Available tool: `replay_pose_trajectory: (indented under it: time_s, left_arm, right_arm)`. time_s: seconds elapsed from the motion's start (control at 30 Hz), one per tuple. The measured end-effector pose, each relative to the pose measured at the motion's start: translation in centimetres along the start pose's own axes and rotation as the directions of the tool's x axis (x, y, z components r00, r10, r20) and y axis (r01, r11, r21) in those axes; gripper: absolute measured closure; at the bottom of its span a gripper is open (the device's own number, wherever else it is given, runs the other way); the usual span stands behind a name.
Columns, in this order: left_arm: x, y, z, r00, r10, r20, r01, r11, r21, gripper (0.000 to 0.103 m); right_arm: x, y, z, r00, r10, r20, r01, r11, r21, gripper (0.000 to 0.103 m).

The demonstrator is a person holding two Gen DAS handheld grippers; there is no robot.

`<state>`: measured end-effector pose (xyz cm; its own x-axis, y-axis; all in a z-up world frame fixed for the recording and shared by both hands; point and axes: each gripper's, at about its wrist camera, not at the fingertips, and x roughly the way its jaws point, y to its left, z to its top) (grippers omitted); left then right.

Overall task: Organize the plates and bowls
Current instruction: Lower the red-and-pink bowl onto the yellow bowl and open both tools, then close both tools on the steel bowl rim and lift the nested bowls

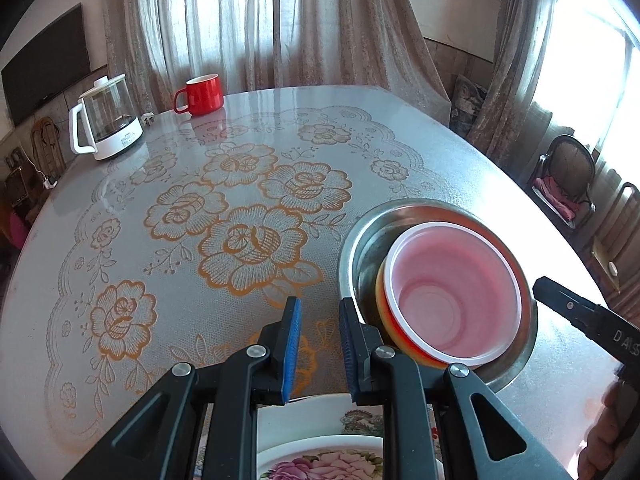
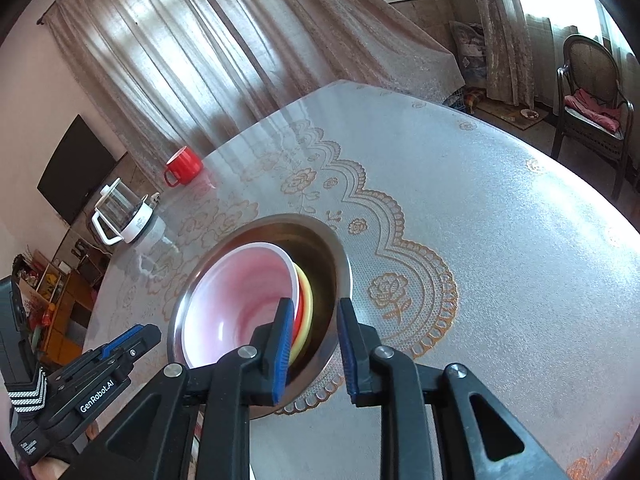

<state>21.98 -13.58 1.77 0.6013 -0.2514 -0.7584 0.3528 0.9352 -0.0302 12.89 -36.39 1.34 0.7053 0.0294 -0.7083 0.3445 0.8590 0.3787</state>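
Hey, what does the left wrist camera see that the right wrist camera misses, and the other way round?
Only the left wrist view shows the floral plate at its bottom edge, under the left gripper. Only the right wrist view shows the cluttered shelves at far left. Both show the steel bowl holding the nested pink bowl, plus the red mug, the glass kettle, the table and the chair. The right gripper grips nothing.

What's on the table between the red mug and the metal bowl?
Nothing: only bare flowered tablecloth lies between the red mug and the metal bowl, clearest in the left wrist view.
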Motion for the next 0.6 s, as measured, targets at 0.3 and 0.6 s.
replay_pose_trajectory:
  time_s: [0.3, 0.6]
  left_arm:
    - [0.9, 2.4, -0.1, 0.999, 0.011, -0.031, -0.013, 0.998, -0.066, 0.083]
    - [-0.5, 0.5, 0.0, 0.997, 0.037, 0.064, -0.041, 0.998, 0.053, 0.083]
  right_arm:
    - [0.1, -0.4, -0.4, 1.0, -0.008, -0.007, 0.008, 1.0, 0.015, 0.076]
    - [0.1, -1.5, -0.8, 1.0, -0.028, -0.011, 0.028, 0.999, 0.024, 0.073]
